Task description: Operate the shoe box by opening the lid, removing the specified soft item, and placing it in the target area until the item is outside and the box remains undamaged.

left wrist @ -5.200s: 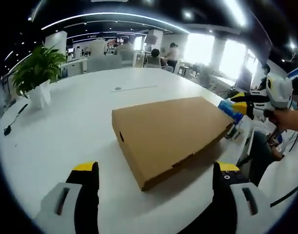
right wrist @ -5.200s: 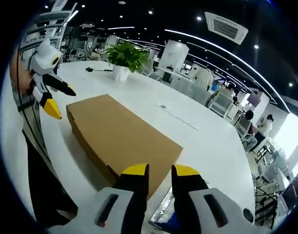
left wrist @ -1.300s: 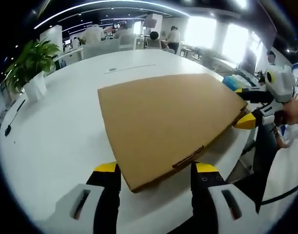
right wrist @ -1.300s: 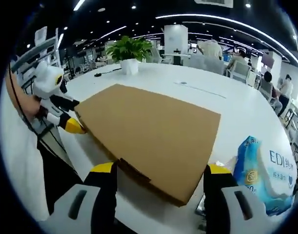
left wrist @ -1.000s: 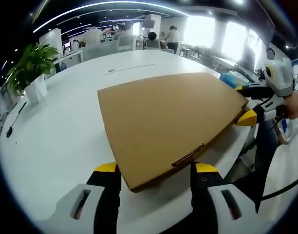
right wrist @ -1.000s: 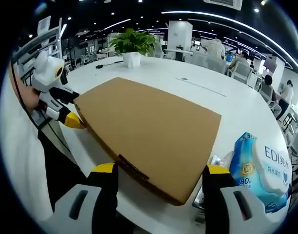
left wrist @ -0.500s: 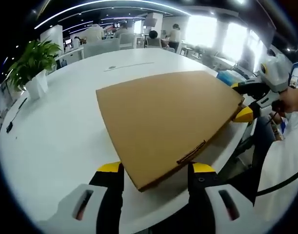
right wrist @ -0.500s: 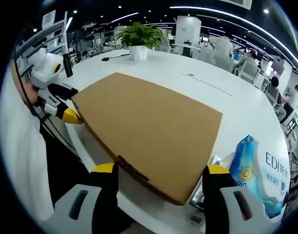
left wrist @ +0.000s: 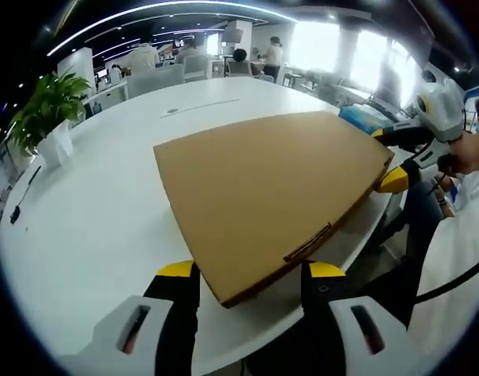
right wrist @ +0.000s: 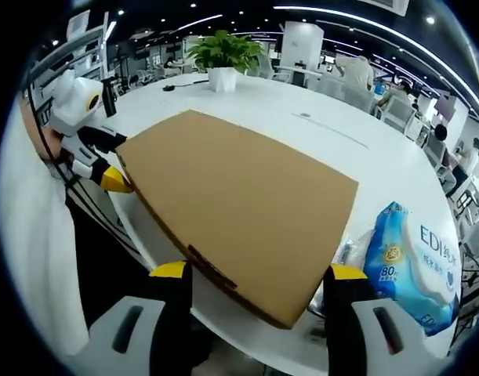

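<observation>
A flat brown cardboard shoe box (left wrist: pixel 263 188) (right wrist: pixel 239 204) lies on the white table (left wrist: pixel 98 211) with its lid down. My left gripper (left wrist: pixel 251 271) is open, its jaws standing either side of the box's near corner. From the right gripper view, the left gripper (right wrist: pixel 112 160) sits at the box's far left corner. My right gripper (right wrist: pixel 259 272) is open too, straddling the opposite corner. That right gripper (left wrist: pixel 390 157) appears at the right of the left gripper view, against the box's end. Whether the jaws touch the cardboard I cannot tell.
A blue tissue pack (right wrist: pixel 411 262) (left wrist: pixel 363 119) lies right of the box near the table edge. A potted plant (left wrist: pixel 43 117) (right wrist: pixel 223 53) stands at the far side. People sit at desks in the background. The table edge runs close under both grippers.
Since 5.2 s ago both grippers came up to the box's corners; the right one opened wide and the left one narrowed. Over the last second almost nothing moved.
</observation>
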`<action>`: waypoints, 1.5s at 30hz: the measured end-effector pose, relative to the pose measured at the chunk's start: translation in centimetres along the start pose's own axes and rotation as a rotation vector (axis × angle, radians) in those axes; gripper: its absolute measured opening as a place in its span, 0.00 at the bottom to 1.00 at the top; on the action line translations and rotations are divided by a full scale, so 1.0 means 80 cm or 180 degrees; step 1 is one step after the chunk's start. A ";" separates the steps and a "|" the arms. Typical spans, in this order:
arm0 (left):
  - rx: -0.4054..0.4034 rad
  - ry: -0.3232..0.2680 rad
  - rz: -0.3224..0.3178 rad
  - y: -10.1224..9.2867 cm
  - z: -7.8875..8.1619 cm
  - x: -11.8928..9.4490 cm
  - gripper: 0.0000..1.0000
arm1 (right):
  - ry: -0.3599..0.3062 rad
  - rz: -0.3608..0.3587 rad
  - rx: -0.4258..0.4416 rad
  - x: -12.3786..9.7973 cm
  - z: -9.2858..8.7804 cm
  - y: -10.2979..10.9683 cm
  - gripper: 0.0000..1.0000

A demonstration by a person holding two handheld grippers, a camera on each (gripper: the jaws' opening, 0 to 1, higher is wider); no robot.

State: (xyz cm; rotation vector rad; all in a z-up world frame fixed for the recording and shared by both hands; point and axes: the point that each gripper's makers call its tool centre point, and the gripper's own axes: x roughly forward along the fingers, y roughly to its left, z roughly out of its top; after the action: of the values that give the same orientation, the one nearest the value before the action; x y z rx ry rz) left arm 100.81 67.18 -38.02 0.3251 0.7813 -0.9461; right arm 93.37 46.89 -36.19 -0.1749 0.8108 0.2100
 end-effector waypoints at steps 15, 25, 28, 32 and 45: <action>0.0002 -0.0013 -0.0062 -0.008 -0.006 -0.004 0.51 | -0.0001 -0.0030 -0.0035 -0.005 -0.011 -0.001 0.70; 0.0072 -0.0012 -0.0047 -0.014 -0.007 -0.004 0.50 | 0.0039 -0.0038 -0.0023 -0.007 -0.016 -0.002 0.70; 0.0167 0.0001 -0.0013 -0.012 -0.010 -0.004 0.48 | 0.0042 -0.0047 -0.0028 -0.008 -0.018 -0.003 0.70; 0.0070 0.0010 -0.0066 -0.015 -0.009 -0.004 0.48 | 0.0043 -0.0053 -0.0020 -0.007 -0.019 -0.004 0.70; 0.0005 0.0045 -0.0101 -0.012 -0.015 -0.001 0.47 | 0.0070 -0.0084 -0.0009 -0.011 -0.019 -0.002 0.70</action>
State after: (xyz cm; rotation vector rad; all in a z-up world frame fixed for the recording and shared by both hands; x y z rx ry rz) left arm 99.45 67.39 -38.70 0.3220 0.8007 -0.9751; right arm 91.78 46.31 -36.55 -0.1908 0.8297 0.1847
